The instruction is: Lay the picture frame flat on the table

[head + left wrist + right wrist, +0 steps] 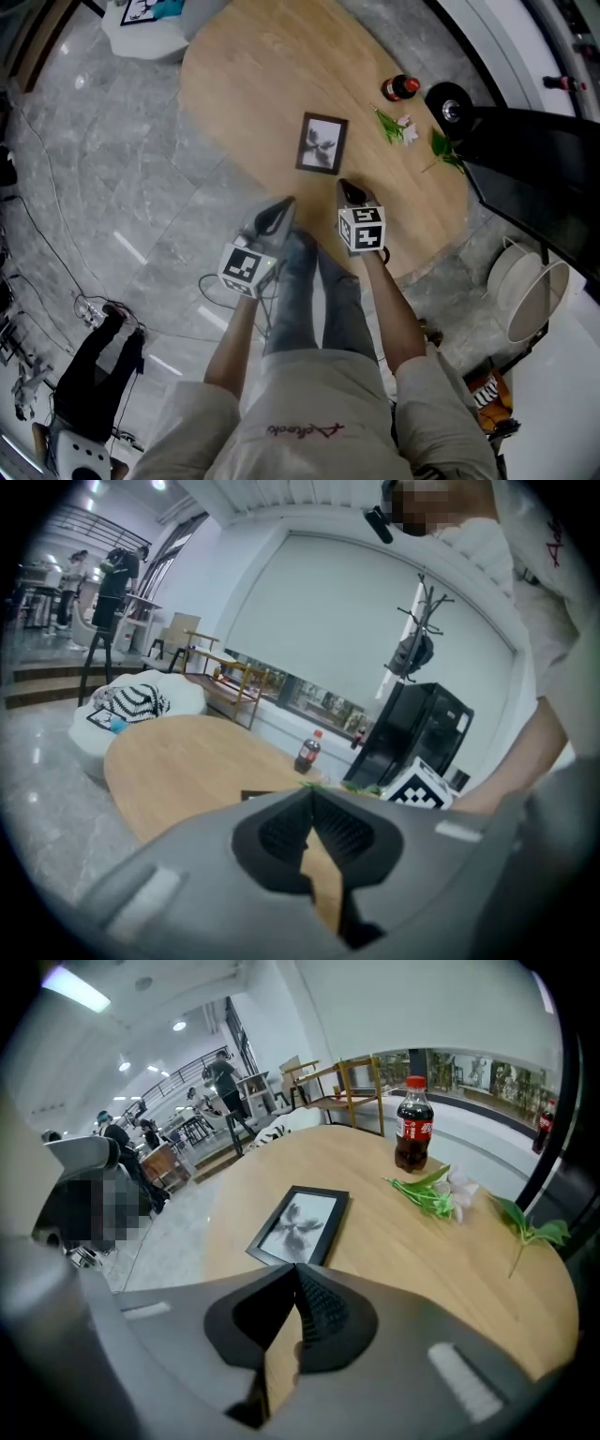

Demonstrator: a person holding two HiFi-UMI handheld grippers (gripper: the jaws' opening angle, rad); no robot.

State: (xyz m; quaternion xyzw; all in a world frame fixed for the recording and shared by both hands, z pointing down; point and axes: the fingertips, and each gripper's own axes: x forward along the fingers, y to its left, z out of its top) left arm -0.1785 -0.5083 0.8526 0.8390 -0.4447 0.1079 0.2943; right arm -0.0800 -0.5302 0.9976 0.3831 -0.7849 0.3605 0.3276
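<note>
Picture frame (322,143) lies flat and face up on the oval wooden table (253,84), its dark border around a grey print of a leaf or flower. In the head view its long axis runs close to 12-to-6 o'clock, with the far short edge leaning a touch toward 1 o'clock. In the right gripper view the frame (300,1225) sits straight ahead at 12 o'clock, its near short edge just beyond the jaw tips and apart from them. The right gripper (345,185) hangs over the table near its front edge, pointing at 12 o'clock toward the frame. Its jaws are pressed together at the tips (296,1269), with nothing between them and nothing touched. The left gripper (286,202) is at about 8 o'clock from the frame, by the table's near rim, and points toward 1 o'clock. Its jaws also meet at the tips (312,791), with only bare tabletop showing through the gap behind them. A cola bottle (400,88) stands upright at about 2 o'clock from the frame, well apart from it. A flower sprig (398,127) lies at 3 o'clock between the bottle and a leafy stem (442,148) further toward the table's right end.
</note>
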